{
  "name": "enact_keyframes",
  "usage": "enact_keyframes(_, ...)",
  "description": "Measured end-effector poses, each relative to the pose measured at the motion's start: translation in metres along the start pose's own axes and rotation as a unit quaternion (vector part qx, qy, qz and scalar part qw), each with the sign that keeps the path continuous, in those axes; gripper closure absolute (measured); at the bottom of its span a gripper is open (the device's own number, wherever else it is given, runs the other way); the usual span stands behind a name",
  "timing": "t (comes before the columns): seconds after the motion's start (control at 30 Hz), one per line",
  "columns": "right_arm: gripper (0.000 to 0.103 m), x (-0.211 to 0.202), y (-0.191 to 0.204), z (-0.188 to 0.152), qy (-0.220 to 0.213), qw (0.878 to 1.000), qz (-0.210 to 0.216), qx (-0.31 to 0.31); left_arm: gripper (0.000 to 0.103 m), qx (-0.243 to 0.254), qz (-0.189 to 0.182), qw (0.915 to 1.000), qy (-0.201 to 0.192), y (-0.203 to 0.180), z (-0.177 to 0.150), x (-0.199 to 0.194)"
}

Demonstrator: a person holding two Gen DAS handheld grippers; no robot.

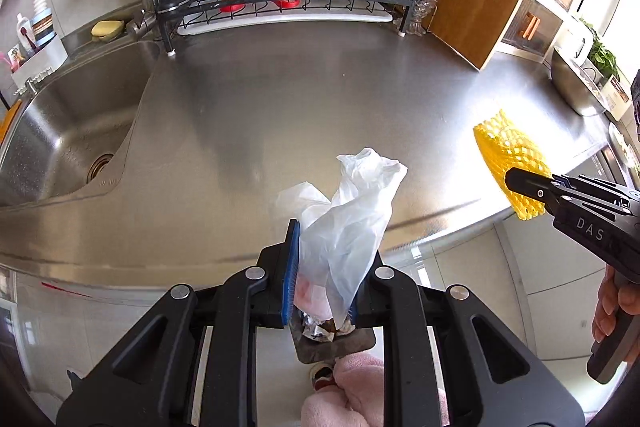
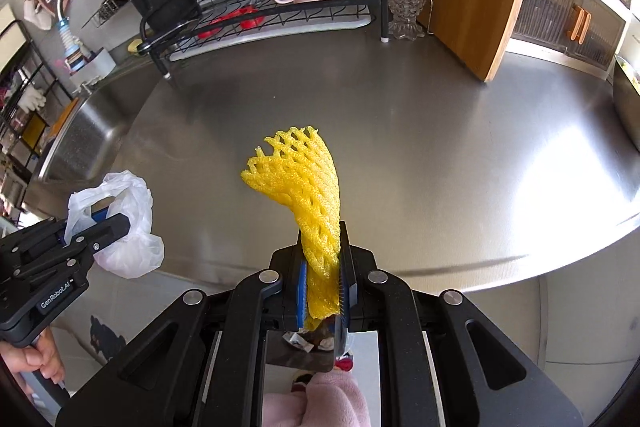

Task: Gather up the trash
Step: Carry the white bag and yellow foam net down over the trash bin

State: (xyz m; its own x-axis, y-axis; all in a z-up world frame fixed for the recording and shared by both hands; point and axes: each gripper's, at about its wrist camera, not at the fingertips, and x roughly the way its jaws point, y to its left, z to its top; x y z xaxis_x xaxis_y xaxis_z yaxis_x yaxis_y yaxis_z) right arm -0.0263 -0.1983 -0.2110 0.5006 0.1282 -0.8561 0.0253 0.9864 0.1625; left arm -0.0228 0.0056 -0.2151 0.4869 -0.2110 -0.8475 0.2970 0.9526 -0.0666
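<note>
Steel counter (image 1: 280,99) behind: left tongs (image 1: 320,283) clamp plastic bag (image 1: 348,219), right tongs (image 2: 324,291) clamp yellow foam net (image 2: 308,195).

Yellow foam net (image 2: 306,195) between jaws

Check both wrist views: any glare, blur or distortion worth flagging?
Left wrist: heavy fisheye bend on the counter edge, soft sheen, bag sharp. Right wrist: blown-out glare patch on the counter at right, foam net sharp, same bend, dark corners.
</note>
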Motion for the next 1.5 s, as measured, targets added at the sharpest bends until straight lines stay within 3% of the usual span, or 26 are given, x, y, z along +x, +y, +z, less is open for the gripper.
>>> enact_keyframes(0.2,0.09,-0.011,0.018,-0.047,0.019,1.0,0.002,-0.002,0.085,-0.002,-0.015,0.9997,0.016,0.002,-0.047,-0.011)
enact_keyframes(0.4,0.09,-0.001,0.029,-0.092,0.054,0.998,0.009,0.0,0.085,-0.002,-0.024,0.9984,0.05,0.001,-0.094,0.001)
enact_keyframes(0.83,0.089,0.087,0.036,-0.165,0.138,0.99,0.031,0.023,0.085,-0.018,-0.037,0.9924,0.115,0.012,-0.167,0.093)
enact_keyframes(1.23,0.089,0.185,0.029,-0.185,0.192,0.98,0.038,0.04,0.085,-0.021,-0.042,0.9862,0.159,0.014,-0.188,0.191)
enact_keyframes(1.5,0.089,0.243,0.021,-0.19,0.23,0.971,0.038,0.057,0.083,-0.038,-0.045,0.9768,0.206,0.016,-0.212,0.248)
